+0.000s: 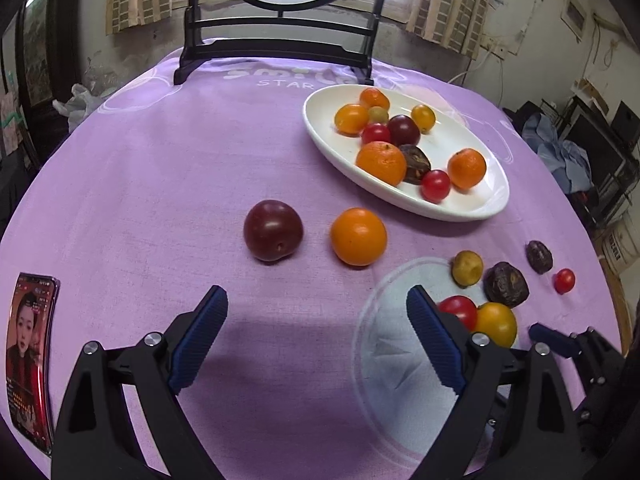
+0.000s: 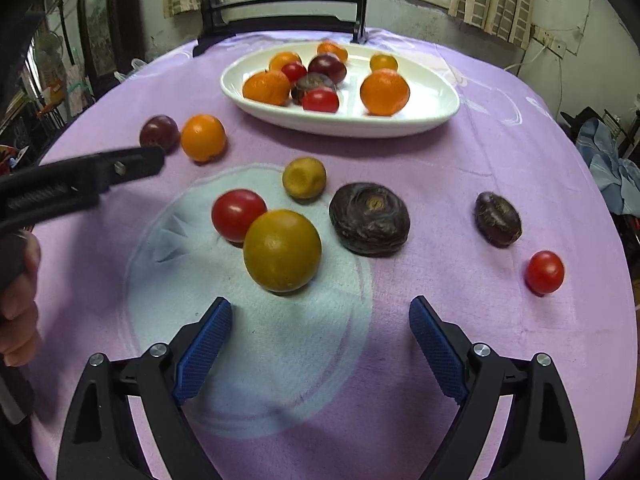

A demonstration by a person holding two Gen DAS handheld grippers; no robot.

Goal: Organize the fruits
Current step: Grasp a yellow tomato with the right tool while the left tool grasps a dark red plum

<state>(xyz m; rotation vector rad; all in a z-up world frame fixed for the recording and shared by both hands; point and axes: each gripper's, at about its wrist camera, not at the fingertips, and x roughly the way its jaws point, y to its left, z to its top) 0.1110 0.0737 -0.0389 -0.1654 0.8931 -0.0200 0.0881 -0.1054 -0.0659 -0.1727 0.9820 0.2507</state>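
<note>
Two downward wrist views, shared plate (image 1: 404, 196)

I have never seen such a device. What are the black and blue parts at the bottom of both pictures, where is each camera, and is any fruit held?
These are two hand-held grippers, one in each of a person's hands. Each picture comes from a camera on one gripper, looking forward along its jaws. The first shows the left gripper, the second the right gripper. Both have their jaws open and hold nothing. On the purple tablecloth stands a white plate holding small fruits. Loose fruits lie on the cloth: a dark plum and an orange fruit before the left gripper, a yellow fruit and a red tomato before the right. A phone lies at the left.
</note>
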